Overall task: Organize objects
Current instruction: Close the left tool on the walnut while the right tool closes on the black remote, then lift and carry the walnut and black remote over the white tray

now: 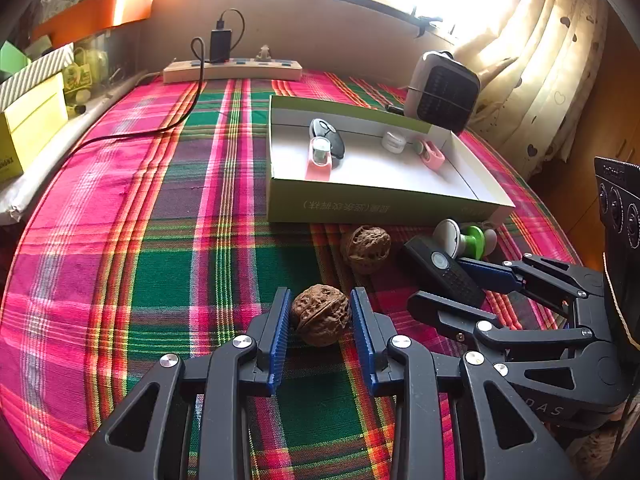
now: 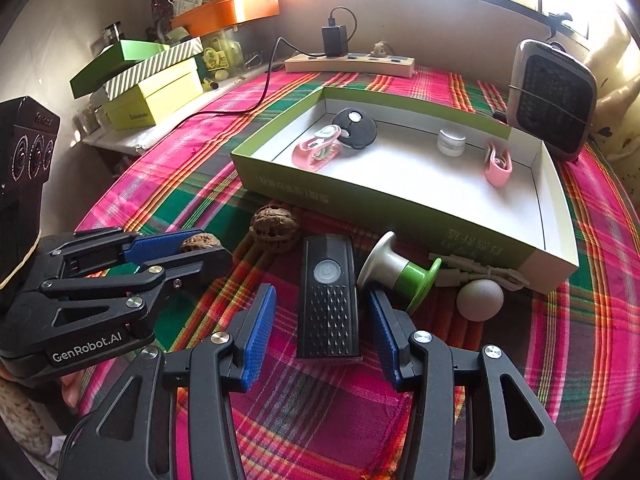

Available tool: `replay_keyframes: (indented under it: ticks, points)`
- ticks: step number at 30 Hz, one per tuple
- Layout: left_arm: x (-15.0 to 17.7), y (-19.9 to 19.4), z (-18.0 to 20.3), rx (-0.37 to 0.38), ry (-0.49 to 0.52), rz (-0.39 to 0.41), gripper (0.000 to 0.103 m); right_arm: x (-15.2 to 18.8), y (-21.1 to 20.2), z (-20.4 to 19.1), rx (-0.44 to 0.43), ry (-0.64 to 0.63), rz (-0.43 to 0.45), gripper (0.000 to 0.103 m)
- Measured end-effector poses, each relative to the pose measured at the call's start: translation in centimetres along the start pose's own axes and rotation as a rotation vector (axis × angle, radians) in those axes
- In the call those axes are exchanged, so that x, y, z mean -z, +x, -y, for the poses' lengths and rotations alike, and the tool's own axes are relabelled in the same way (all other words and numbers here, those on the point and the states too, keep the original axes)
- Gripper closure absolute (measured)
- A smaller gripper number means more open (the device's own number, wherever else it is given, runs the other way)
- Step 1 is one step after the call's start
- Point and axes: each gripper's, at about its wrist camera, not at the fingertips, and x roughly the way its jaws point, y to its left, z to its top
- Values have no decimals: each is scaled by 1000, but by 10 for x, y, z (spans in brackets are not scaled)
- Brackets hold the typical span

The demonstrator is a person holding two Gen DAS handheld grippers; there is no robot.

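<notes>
Wrinkled brown walnut (image 1: 320, 314), black ridged remote (image 2: 329, 298)

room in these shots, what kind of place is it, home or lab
Most likely a lived-in home, not a lab. A plaid tablecloth covers the table, heart-patterned curtains hang at a sunny window, and stacked boxes and household clutter crowd a side shelf. A power strip lies against the wall.

"GenRobot.AI" is printed in white on the left tool (image 2: 200, 250), at nine o'clock. Chinese characters on the green box (image 2: 360, 200) are not legible.
</notes>
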Motion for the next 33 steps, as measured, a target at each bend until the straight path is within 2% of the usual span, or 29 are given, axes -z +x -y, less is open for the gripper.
replay_keyframes:
  ticks: [5, 11, 13, 17, 33]
  points:
    - [0, 0, 1, -2, 2, 0, 75, 0, 1, 0, 9, -1, 0, 58]
    - [0, 0, 1, 0, 0, 0, 75, 0, 1, 2, 28, -5, 0, 66]
    - [0, 0, 1, 0, 0, 0, 75, 0, 0, 3, 30, 1, 1, 72]
    - [0, 0, 1, -3, 3, 0, 75, 0, 0, 2, 27, -7, 1, 75]
    - [1, 1, 1, -1, 2, 1, 75, 0, 0, 1, 26, -8, 2, 75]
